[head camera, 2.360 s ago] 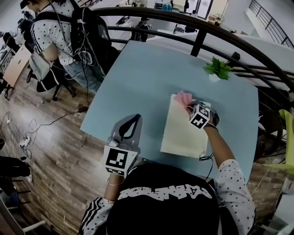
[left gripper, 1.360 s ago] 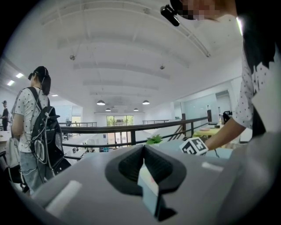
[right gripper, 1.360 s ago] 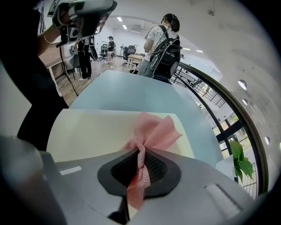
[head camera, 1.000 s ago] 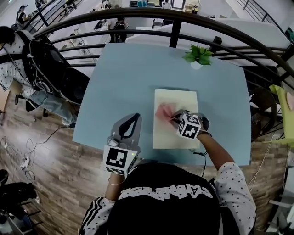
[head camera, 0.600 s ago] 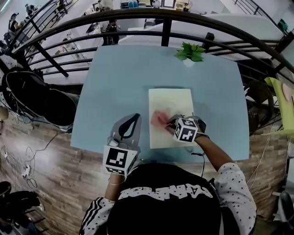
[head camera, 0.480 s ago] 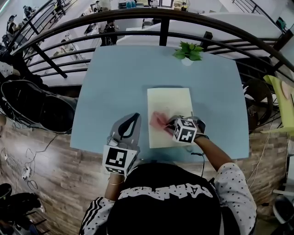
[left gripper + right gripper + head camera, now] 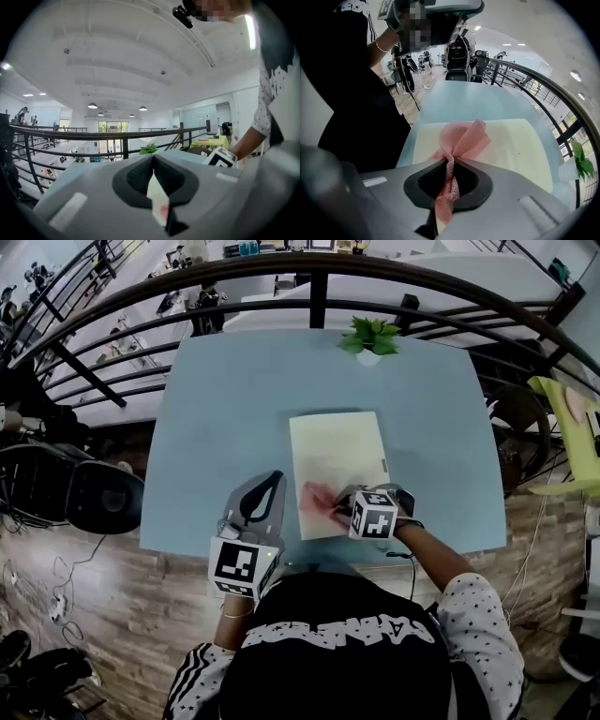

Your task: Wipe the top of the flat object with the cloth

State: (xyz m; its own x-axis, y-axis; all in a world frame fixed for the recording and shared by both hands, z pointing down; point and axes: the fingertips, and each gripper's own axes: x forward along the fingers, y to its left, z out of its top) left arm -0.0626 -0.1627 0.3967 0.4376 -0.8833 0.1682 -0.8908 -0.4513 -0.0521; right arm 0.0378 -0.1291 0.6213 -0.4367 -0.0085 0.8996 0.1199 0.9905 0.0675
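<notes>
A cream flat board lies on the light blue table. A crumpled pink cloth rests on the board's near left corner. My right gripper is shut on it. In the right gripper view the cloth fans out ahead of the gripper onto the board, and a twisted strip of it runs back between the jaws. My left gripper hovers left of the board over the table's near edge. It is shut and holds nothing.
A small potted plant stands at the table's far edge, beside a dark metal railing. Wooden floor and a black chair lie to the left. A yellow-green seat sits at the right.
My right gripper has dragged the pink cloth down the board from its far end to its near left corner. The left gripper has kept its place.
</notes>
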